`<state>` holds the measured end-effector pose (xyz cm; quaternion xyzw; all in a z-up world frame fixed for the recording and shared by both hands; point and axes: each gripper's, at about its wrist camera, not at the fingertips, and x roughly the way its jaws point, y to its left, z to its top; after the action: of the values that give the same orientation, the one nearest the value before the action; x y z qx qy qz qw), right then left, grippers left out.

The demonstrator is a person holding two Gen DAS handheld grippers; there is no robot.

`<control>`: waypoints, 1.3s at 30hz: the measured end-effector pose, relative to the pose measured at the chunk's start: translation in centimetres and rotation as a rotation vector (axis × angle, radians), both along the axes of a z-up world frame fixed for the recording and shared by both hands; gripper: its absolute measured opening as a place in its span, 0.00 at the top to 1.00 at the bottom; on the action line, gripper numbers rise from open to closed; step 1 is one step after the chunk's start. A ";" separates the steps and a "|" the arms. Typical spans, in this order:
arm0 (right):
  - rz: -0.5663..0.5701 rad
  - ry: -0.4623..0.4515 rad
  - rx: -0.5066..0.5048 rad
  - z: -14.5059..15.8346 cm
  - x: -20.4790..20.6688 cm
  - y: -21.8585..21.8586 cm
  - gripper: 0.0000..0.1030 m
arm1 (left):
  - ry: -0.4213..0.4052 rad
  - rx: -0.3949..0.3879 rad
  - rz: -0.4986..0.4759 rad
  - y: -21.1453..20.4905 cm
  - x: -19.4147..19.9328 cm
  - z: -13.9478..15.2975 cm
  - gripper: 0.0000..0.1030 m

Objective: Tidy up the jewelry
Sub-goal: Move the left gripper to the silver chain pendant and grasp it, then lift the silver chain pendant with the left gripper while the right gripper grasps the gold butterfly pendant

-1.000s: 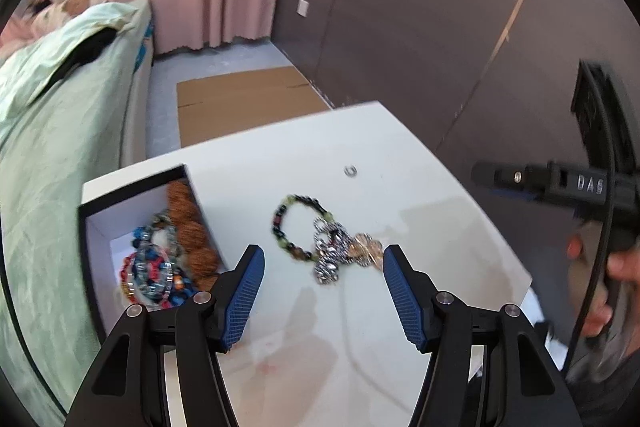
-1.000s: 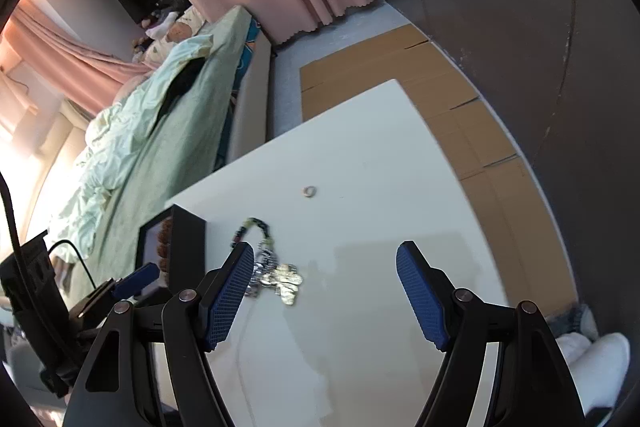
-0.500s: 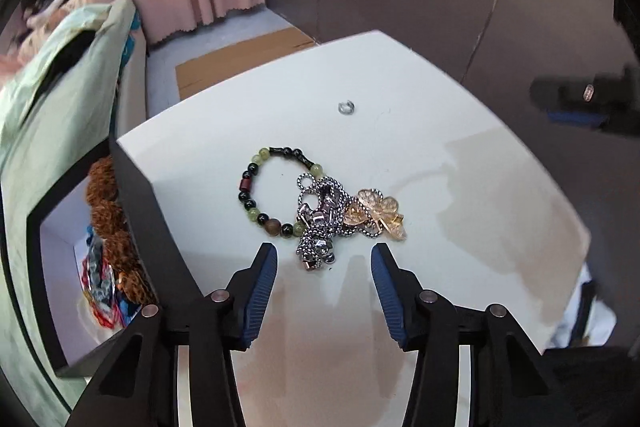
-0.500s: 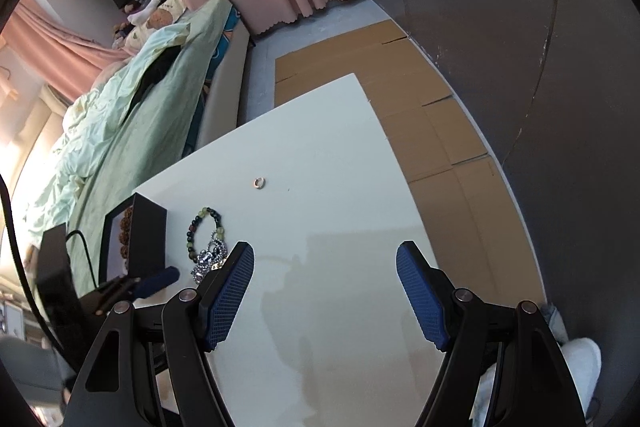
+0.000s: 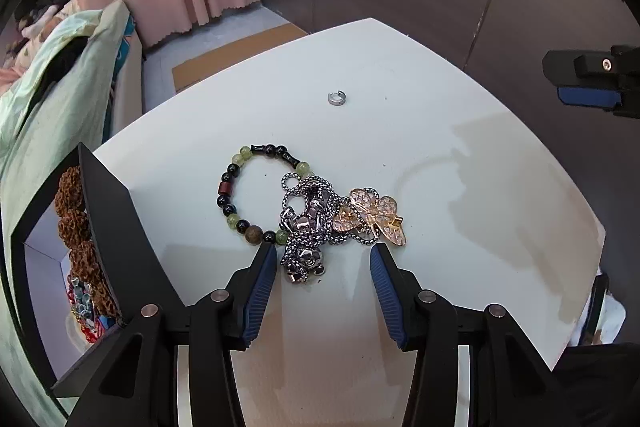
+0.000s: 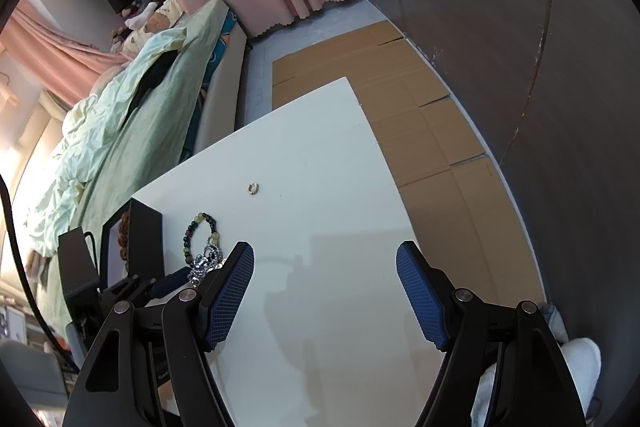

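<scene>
Since the earlier frames the left gripper (image 5: 323,259) has closed in on the jewelry pile, its jaws narrower but still apart around the silver chain necklace (image 5: 306,227). At far left, the black box (image 5: 108,227) holds brown and coloured beads. Left of centre lies the beaded bracelet (image 5: 240,187), green, black and red; the chain tangles beside it, touching a gold filigree brooch (image 5: 374,213). A small silver ring (image 5: 337,99) sits apart in the upper middle of the white worktop (image 5: 480,187). The right gripper (image 6: 325,283) hangs wide apart over bare worktop
</scene>
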<state>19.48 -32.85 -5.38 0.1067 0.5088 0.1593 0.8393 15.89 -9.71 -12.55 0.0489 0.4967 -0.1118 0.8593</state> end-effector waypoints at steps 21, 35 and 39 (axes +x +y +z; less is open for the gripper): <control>0.030 0.013 -0.027 -0.5 0.3 1.7 0.28 | -0.106 -0.180 0.074 3.5 -0.6 6.0 0.84; 0.181 0.023 -0.100 -2.2 0.0 6.9 0.31 | -0.299 -0.305 0.143 7.6 -2.5 14.1 0.84; 0.253 0.028 -0.144 -3.0 -0.3 9.5 0.34 | -0.346 -0.342 0.158 8.8 -3.2 16.0 0.84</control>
<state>19.14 -23.37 -8.39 -0.0164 0.5401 0.2254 0.8107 12.72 -0.95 3.47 -0.1178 0.3183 -0.1170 0.9334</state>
